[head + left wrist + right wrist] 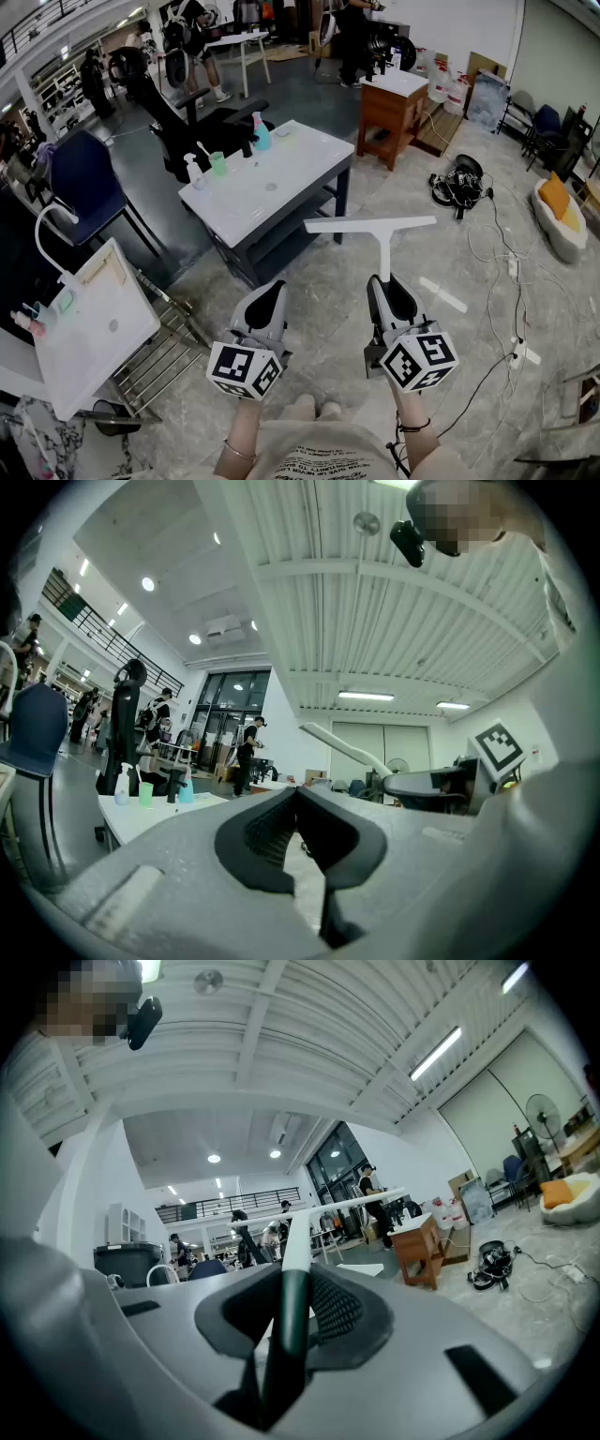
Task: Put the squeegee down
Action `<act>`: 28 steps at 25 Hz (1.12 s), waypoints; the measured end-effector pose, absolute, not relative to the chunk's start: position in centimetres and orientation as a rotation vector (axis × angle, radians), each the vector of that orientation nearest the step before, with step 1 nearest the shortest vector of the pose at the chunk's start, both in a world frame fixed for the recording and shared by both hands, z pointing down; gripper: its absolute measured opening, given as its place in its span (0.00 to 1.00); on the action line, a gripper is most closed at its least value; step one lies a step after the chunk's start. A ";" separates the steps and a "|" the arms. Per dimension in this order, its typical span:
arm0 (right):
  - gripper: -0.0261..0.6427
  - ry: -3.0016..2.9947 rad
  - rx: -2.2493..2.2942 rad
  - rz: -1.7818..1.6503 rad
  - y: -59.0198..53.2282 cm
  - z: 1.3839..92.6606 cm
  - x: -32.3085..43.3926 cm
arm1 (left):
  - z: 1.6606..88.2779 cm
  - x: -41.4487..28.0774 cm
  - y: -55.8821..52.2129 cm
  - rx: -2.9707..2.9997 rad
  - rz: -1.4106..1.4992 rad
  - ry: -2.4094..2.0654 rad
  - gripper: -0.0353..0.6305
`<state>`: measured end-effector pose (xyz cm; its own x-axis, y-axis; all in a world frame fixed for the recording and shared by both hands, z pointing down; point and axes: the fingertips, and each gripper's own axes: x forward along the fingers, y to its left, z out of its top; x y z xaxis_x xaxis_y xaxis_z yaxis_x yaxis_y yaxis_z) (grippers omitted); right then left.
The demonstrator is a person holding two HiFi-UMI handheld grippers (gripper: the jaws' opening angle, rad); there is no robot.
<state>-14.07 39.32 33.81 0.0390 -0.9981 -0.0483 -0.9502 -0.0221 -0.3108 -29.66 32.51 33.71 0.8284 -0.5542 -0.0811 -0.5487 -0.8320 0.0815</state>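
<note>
My right gripper (pixel 387 286) is shut on the squeegee (pixel 372 226) and holds it level over the marble floor. The squeegee is white and T-shaped, with its blade across the far end. In the right gripper view its dark green handle (pixel 287 1309) is pinched between the pads and the white shaft runs forward to the blade. My left gripper (pixel 267 292) hangs beside it at the same height, shut with nothing between its jaws. In the left gripper view the squeegee's blade (pixel 342 743) shows off to the right. A white table (pixel 300 164) stands ahead of both grippers.
On the table's far left stand a teal bottle (pixel 262 134), a green cup (pixel 217 164) and a spray bottle (pixel 193 171). A white basin unit (pixel 94 328) and a metal rack (pixel 169 356) are at left. A wooden cabinet (pixel 392 108) and floor cables (pixel 459 183) lie to the right.
</note>
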 end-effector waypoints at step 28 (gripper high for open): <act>0.18 1.978 -2.011 -0.334 40.7 35.3 -8.0 | 33.9 -24.8 32.8 2.959 -0.166 -0.885 0.09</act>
<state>-8.02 40.70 35.31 0.0250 -0.9987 -0.0439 -0.9289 -0.0070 -0.3702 -24.82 32.82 33.93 0.8304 -0.5501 -0.0884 -0.5449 -0.8349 0.0774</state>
